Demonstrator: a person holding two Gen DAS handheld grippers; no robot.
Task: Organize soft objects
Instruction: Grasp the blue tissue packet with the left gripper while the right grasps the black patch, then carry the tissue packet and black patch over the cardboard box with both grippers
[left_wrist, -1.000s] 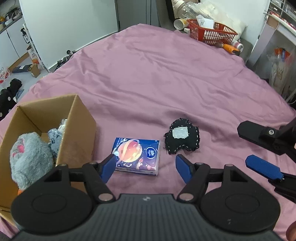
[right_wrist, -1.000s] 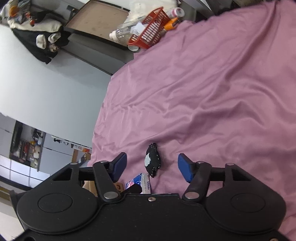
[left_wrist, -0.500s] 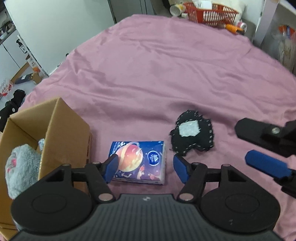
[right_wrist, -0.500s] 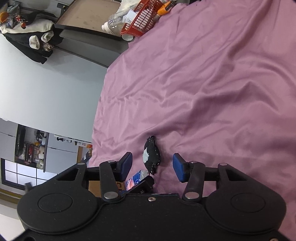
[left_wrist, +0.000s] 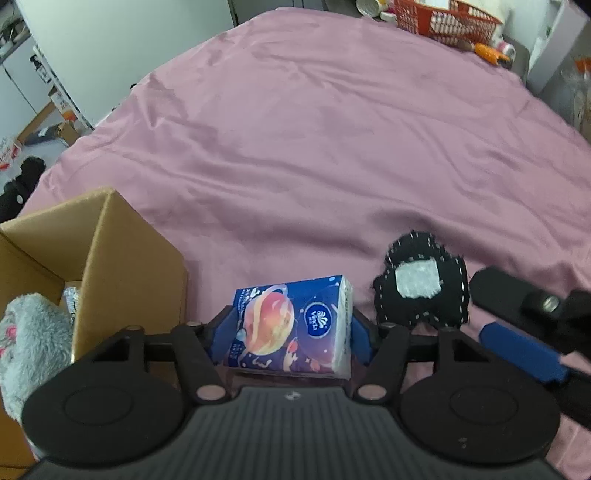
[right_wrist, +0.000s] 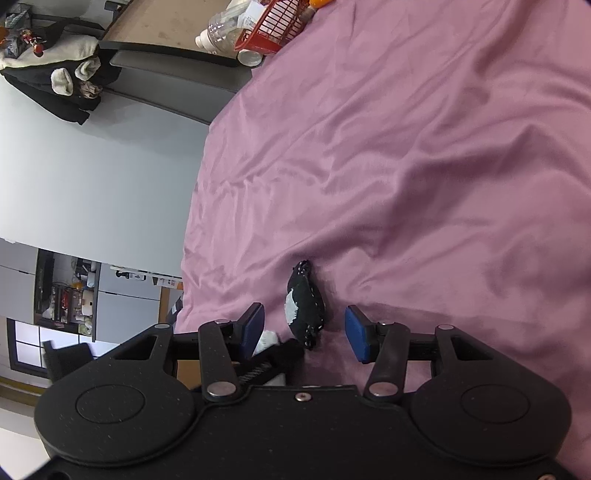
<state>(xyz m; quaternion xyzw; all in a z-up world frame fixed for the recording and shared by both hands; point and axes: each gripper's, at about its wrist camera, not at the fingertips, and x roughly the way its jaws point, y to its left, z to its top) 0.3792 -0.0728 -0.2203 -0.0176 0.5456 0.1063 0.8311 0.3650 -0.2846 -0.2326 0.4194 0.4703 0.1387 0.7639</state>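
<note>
A blue tissue pack (left_wrist: 291, 328) with a planet print sits between the pads of my left gripper (left_wrist: 290, 332), which touch both its sides. A black soft pad (left_wrist: 421, 280) with a white patch lies on the pink bedsheet (left_wrist: 332, 147) to its right. In the right wrist view the black pad (right_wrist: 304, 306) lies between the open pads of my right gripper (right_wrist: 304, 328), untouched. The right gripper also shows in the left wrist view (left_wrist: 524, 332). A cardboard box (left_wrist: 110, 266) at the left holds a grey plush toy (left_wrist: 29, 339).
A red basket (left_wrist: 443, 18) with clutter stands at the bed's far edge. The floor with boxes (left_wrist: 55, 133) lies off the bed's left side. A chair and hanging clothes (right_wrist: 66, 81) stand beyond the bed in the right wrist view.
My left gripper moved forward and closed around the tissue pack. My right gripper came nearer to the black pad, which now sits between its pads.
</note>
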